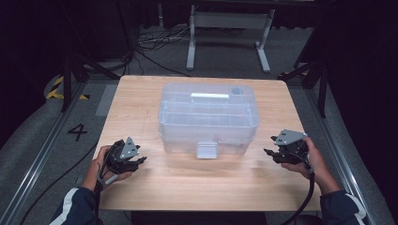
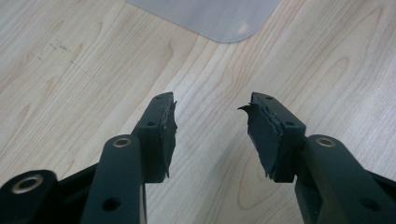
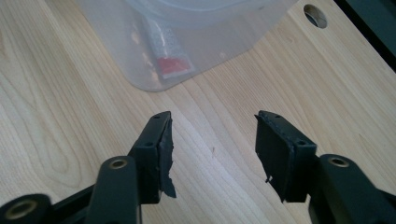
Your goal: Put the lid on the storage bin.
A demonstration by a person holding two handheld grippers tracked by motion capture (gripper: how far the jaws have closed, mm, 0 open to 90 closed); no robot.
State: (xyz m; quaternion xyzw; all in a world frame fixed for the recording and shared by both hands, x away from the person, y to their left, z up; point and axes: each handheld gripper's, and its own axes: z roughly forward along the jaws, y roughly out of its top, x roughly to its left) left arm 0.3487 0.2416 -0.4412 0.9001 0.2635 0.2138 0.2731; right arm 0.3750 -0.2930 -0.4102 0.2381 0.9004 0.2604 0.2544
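Flanking the clear plastic box (image 1: 209, 117) at the table's (image 1: 141, 93) middle, the left gripper (image 1: 136, 162) and right gripper (image 1: 271, 153) rest partly open and empty; likely poised to grasp its sides together.

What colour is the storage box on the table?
Clear, see-through plastic box; high view shows it best.

Both grippers, left (image 1: 136, 161) and right (image 1: 271, 152), hold fingers apart, empty.
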